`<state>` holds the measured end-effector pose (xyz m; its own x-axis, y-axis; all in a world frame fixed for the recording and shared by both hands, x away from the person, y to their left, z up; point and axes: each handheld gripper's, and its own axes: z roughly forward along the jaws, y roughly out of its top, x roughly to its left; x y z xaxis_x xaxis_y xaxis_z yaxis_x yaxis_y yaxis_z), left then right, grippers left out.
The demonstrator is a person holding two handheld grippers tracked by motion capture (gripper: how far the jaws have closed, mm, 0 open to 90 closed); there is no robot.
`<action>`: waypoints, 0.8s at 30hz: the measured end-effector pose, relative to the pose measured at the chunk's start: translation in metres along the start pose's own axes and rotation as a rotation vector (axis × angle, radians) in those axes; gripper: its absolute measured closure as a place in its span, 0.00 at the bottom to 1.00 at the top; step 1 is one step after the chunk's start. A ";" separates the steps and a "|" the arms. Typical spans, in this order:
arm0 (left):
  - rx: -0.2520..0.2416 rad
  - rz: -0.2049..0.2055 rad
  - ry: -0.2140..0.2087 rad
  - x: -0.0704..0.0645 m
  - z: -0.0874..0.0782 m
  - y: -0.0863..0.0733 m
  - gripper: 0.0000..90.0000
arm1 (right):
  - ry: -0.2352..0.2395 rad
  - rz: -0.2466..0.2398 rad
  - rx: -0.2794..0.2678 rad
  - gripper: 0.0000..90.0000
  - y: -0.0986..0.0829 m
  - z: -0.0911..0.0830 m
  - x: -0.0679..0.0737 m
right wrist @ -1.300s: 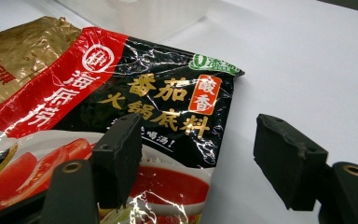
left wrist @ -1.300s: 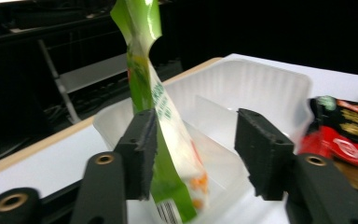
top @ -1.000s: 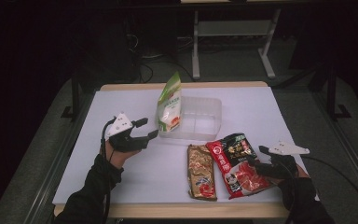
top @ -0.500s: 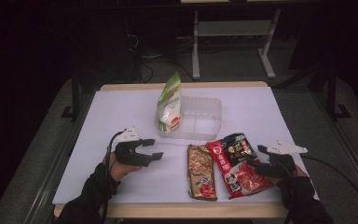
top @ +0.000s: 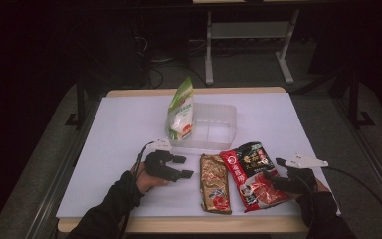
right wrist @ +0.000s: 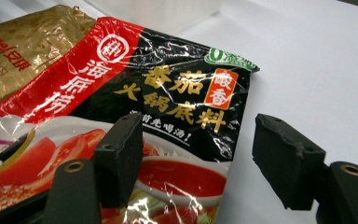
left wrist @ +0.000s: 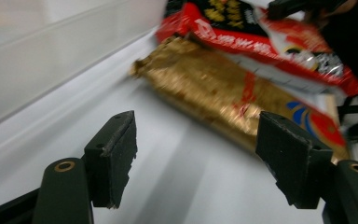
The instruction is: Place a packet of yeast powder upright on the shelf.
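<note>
The gold pouch (top: pixel 215 183) lies in front of the clear bin (top: pixel 210 126), its right edge tucked under the red pouch (top: pixel 253 172). The left gripper (top: pixel 188 167), jaws spread, sits just left of the gold pouch. The right gripper (top: pixel 273 172), also released, straddles the red pouch's right edge. Lifting the gold pouch could drag the red one along, because they overlap.

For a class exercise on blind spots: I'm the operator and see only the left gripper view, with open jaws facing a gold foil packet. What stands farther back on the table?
Observer: A green-and-white plastic pouch stands upright at the left end of a clear plastic tub; inside it or beside it, I cannot tell.
Operator: What is the other gripper doing?
Observer: The right gripper is open, one jaw over the glossy red-and-black sauce packet, the other over the white table.
</note>
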<state>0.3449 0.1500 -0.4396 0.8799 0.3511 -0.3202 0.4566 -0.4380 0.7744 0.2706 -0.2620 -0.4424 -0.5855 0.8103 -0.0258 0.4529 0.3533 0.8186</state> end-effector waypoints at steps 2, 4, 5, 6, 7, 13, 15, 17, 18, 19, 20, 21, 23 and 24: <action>0.002 -0.006 -0.010 0.001 0.009 0.004 0.30 | -0.006 0.000 0.000 0.37 -0.001 -0.001 0.001; 0.009 -0.021 -0.027 0.004 0.017 0.007 0.30 | -0.006 0.002 0.000 0.37 -0.001 -0.002 0.001; 0.016 -0.030 -0.034 0.005 0.021 0.008 0.30 | -0.005 0.002 0.002 0.37 -0.002 -0.002 0.001; 0.017 -0.041 -0.036 0.006 0.026 0.010 0.30 | -0.007 0.001 0.003 0.37 -0.002 -0.003 0.002; 0.018 -0.043 -0.033 0.006 0.029 0.011 0.29 | -0.007 -0.002 0.002 0.37 -0.002 -0.003 0.001; 0.043 -0.093 -0.049 0.014 0.050 0.016 0.26 | -0.005 0.000 -0.004 0.36 -0.004 -0.005 0.001; 0.043 -0.092 -0.055 0.014 0.053 0.019 0.25 | -0.001 -0.007 -0.008 0.36 -0.003 -0.005 0.002; 0.043 -0.101 -0.050 0.014 0.058 0.021 0.24 | 0.000 -0.008 -0.008 0.36 -0.003 -0.005 0.003; 0.043 -0.102 -0.046 0.014 0.059 0.022 0.24 | 0.001 -0.009 -0.008 0.36 -0.003 -0.005 0.003; 0.046 -0.099 -0.041 0.013 0.060 0.023 0.24 | 0.002 -0.011 -0.006 0.36 -0.003 -0.005 0.003; 0.047 -0.094 -0.036 0.013 0.061 0.024 0.24 | 0.002 -0.012 -0.007 0.36 -0.003 -0.004 0.003; 0.048 -0.093 -0.028 0.012 0.062 0.024 0.24 | 0.002 -0.013 -0.008 0.36 -0.003 -0.004 0.003; 0.044 -0.096 -0.007 0.013 0.062 0.025 0.25 | 0.001 -0.013 -0.008 0.36 -0.003 -0.004 0.003; 0.042 -0.096 0.020 0.013 0.061 0.026 0.22 | 0.001 -0.013 -0.008 0.36 -0.003 -0.004 0.003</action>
<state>0.3763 0.0929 -0.4575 0.8295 0.4090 -0.3804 0.5438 -0.4358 0.7172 0.2646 -0.2625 -0.4421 -0.5921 0.8050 -0.0361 0.4399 0.3604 0.8225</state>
